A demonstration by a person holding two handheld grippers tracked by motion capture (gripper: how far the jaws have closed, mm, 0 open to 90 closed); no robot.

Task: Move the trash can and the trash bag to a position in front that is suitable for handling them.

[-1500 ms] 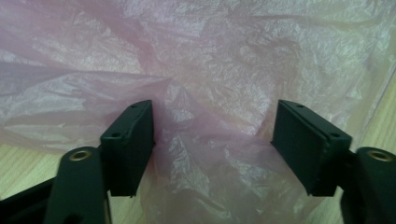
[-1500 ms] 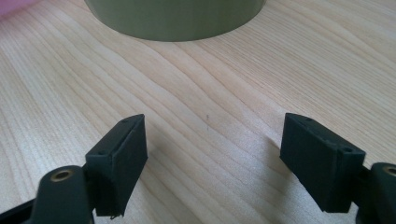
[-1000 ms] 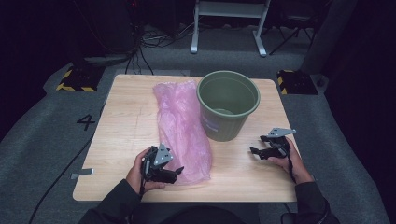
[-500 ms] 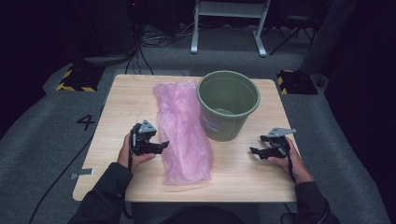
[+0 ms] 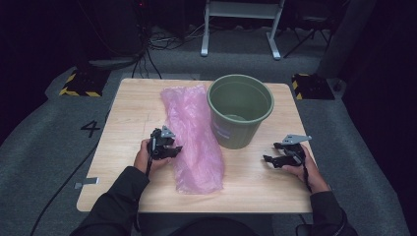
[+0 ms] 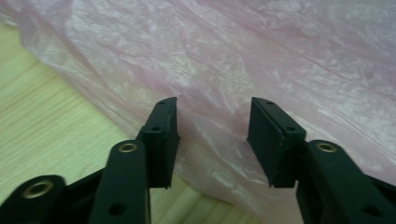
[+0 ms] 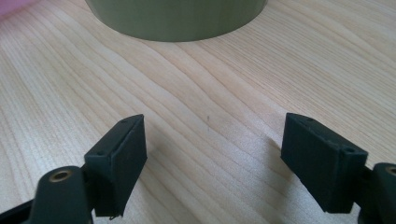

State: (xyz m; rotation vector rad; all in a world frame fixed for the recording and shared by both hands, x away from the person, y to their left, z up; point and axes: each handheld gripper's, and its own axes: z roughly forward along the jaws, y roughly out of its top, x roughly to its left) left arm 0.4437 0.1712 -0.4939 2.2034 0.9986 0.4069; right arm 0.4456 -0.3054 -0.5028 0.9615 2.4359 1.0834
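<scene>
At the crinkled pink plastic bag's (image 5: 194,140) left edge, the left gripper's (image 6: 212,140) jaws have been closing, film between them ungripped; one layer should be pinched; the right gripper (image 7: 215,158) is held wide open, empty, on the wooden bench (image 5: 123,128).

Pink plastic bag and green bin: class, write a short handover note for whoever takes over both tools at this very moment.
Left tool: at the left edge of the pink plastic bag, about midway along it. Its jaws have just been closing, a gap remains, film lies between them, not yet pinched.
Right tool: open, resting on the bare table in front of the green bin, holding nothing.
Bag lies flat lengthwise, beside the bin on its left. The bin stands upright.
Done: left tool brought to the bag.
Left, probably: grip the bag, lift it, open it and fit it in the bin.
</scene>
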